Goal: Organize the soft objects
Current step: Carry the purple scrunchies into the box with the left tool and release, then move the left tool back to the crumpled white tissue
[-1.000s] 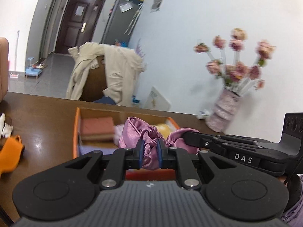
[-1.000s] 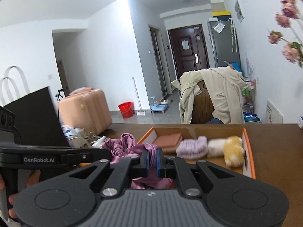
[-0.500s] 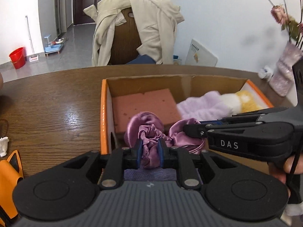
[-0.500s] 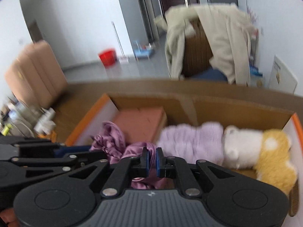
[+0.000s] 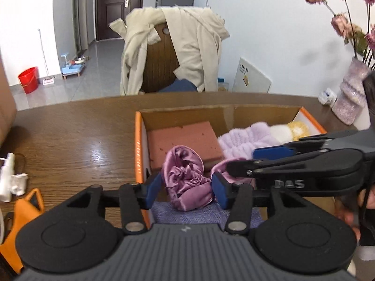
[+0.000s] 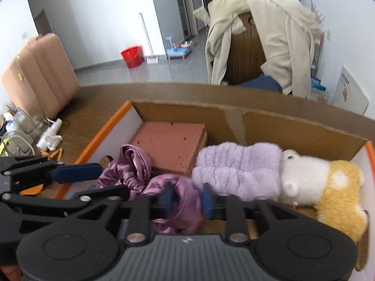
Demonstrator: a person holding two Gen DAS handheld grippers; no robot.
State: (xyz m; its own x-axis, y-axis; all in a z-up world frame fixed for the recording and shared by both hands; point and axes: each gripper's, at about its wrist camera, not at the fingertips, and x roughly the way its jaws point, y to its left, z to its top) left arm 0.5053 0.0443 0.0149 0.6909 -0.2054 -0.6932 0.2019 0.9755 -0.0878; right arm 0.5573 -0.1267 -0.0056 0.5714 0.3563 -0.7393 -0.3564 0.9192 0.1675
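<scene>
1. Far left of the left tongs [image 5: 187, 190], on the brown table [image 5: 77, 145], lie a white bottle [image 5: 5, 178] and an orange thing [image 5: 22, 222]; both are well apart from the jaws.
2. The left tongs are opening. The purple satin cloth [image 5: 186, 178] sits between the blue pads; the left pad stands just clear of it, and the right pad is just beside its edge, so the grip looks released.
3. The cloth hangs low inside the box [image 5: 138, 145], near its orange left wall, over a violet knitted piece [image 5: 187, 213] that lies under the jaws.
4. Beyond the left tongs, a pink sponge block [image 5: 185, 138] lies in the box's far-left corner; the cloth's top overlaps its near edge.
5. Right of the left tongs, the right tongs [image 6: 186, 200] reach across. They are opening too, with the other end of the cloth [image 6: 180, 201] between the pads; whether the pads press it I cannot tell for sure, but they look slack.
6. Just right of the right tongs lies a lilac plush roll [image 6: 236, 166], touching the right pad's far side.
7. Further right sit a white plush [image 6: 304, 178] and a yellow plush [image 6: 339, 199], by the box's right end.
</scene>
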